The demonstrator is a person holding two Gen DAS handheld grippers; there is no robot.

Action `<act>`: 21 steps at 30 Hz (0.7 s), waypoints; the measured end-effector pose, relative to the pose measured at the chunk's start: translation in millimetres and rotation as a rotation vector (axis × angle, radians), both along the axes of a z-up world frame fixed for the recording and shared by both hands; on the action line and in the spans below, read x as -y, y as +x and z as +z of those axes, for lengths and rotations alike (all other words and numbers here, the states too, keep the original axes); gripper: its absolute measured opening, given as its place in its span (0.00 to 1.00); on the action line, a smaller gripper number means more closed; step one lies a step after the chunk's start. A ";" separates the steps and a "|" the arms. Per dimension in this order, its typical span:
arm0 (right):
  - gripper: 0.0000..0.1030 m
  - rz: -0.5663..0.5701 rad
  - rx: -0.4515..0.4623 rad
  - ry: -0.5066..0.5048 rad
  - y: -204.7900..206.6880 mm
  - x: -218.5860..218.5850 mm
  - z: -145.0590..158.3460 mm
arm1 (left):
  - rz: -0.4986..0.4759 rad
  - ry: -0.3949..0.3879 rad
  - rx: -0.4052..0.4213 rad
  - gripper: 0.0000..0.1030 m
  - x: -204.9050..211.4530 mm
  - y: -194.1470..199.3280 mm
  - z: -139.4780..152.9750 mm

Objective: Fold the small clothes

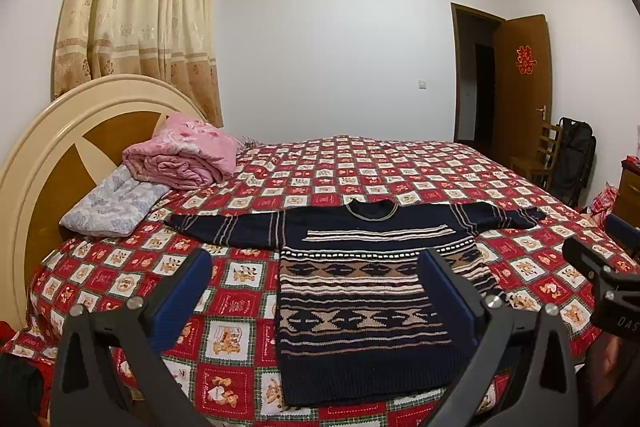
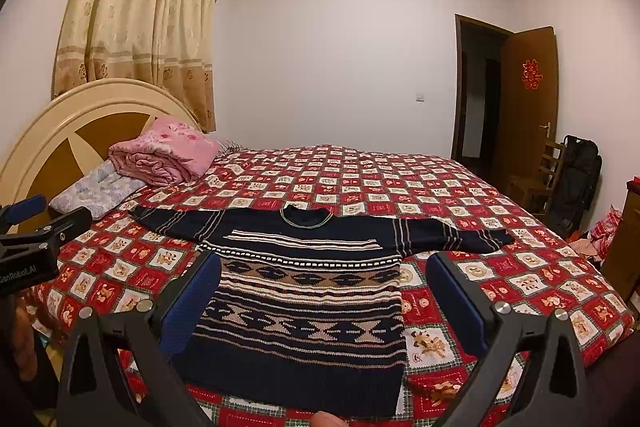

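While sweater (image 1: 360,291) lies flat near bed's (image 1: 360,167) front edge, sleeves spread, collar toward far side, left tongs (image 1: 316,291) and right tongs (image 2: 324,299) hover above hem, both released, grasping nothing.

The sweater (image 1: 360,291) is dark navy with tan and cream stripes and diamond bands; the bedspread (image 1: 400,171) is a red-and-white check printed with bears. The folded blanket (image 1: 180,159) is pink and floral; the curtain (image 1: 140,7) is cream and gold.

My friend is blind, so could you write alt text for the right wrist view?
A dark patterned sweater lies flat, sleeves spread, on a red checked bedspread. The open right gripper hovers above its hem, holding nothing; a folded pink blanket sits by the headboard.
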State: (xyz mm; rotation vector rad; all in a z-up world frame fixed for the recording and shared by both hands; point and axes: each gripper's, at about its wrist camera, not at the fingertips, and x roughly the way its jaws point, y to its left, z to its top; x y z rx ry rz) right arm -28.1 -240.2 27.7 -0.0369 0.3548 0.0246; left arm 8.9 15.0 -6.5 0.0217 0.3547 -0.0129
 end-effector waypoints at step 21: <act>0.99 0.005 -0.008 -0.003 0.6 -3.6 0.5 | 0.002 -0.003 -0.010 1.00 -2.2 1.6 -0.9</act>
